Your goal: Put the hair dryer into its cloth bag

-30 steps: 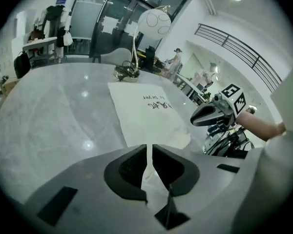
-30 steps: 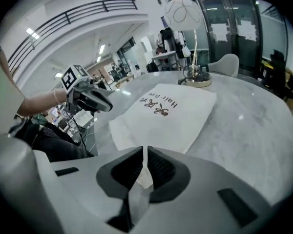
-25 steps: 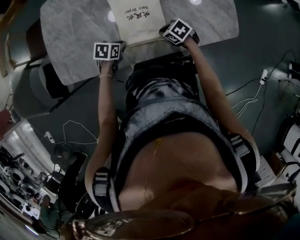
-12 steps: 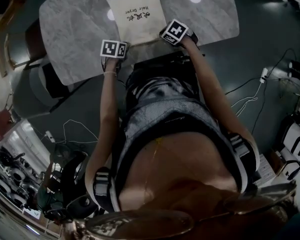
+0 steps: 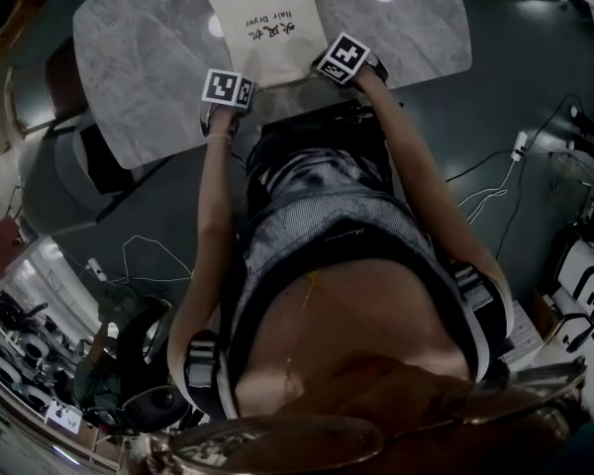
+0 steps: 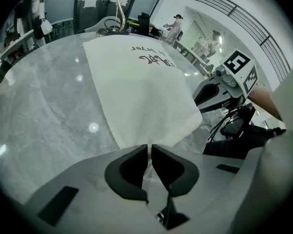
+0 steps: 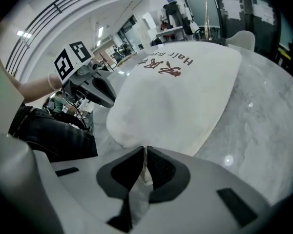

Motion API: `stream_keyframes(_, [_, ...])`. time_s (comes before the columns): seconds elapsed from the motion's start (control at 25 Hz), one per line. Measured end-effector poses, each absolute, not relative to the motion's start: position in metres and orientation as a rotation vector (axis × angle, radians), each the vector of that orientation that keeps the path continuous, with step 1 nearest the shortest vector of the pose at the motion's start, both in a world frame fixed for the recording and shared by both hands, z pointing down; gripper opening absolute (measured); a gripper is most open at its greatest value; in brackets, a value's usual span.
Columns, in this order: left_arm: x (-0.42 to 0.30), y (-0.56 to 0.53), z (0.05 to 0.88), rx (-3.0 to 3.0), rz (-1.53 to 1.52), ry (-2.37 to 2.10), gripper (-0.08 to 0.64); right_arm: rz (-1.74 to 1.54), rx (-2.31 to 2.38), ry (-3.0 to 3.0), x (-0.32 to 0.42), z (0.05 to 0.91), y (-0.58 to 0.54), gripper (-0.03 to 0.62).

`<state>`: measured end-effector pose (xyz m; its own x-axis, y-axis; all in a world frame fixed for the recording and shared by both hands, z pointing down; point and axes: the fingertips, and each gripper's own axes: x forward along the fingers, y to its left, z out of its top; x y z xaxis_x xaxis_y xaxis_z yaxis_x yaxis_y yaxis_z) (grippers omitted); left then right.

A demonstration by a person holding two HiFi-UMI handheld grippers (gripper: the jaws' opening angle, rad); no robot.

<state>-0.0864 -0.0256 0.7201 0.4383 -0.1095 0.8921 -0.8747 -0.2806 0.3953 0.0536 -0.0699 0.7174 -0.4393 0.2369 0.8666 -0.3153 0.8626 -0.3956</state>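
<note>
Cloth bag (image 5: 267, 30), in left tongs (image 6: 149, 147) and right tongs (image 7: 145, 150), hides contents.

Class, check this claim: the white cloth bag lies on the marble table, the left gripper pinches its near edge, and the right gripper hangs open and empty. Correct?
No. The right gripper is not open and empty: the right gripper view shows its jaws shut on the cloth bag at its near edge, as the left gripper is. The rest holds.

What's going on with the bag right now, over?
Left gripper shut on near edge of cloth bag, right gripper too. Bag lies on table, puffy; hair dryer not in sight. Nothing in the way.
</note>
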Motion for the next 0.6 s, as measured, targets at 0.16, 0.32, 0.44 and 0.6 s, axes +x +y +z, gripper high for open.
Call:
stream_keyframes(0.16, [-0.0874,-0.0253,0.7214,1.686,0.968,-0.849,0.032,0.631,0.047,-1.931,0.0519,0.7180,-0.0704,0.080])
stream_keyframes(0.32, [-0.0855,-0.0257,0.7206,1.705,0.972,-0.888,0.032,0.637,0.070,-1.954,0.0543,0.7175,-0.0707,0.080])
stream_keyframes(0.44, [-0.0856,-0.0262,0.7225,1.712,0.970,-0.910,0.032,0.642,0.084,-1.959,0.0543,0.7188,-0.0717,0.080])
stream_keyframes(0.6, [-0.0880,-0.0250,0.7222,1.710,0.956,-0.912,0.032,0.618,0.086,-1.955,0.0520,0.7183,-0.0698,0.080])
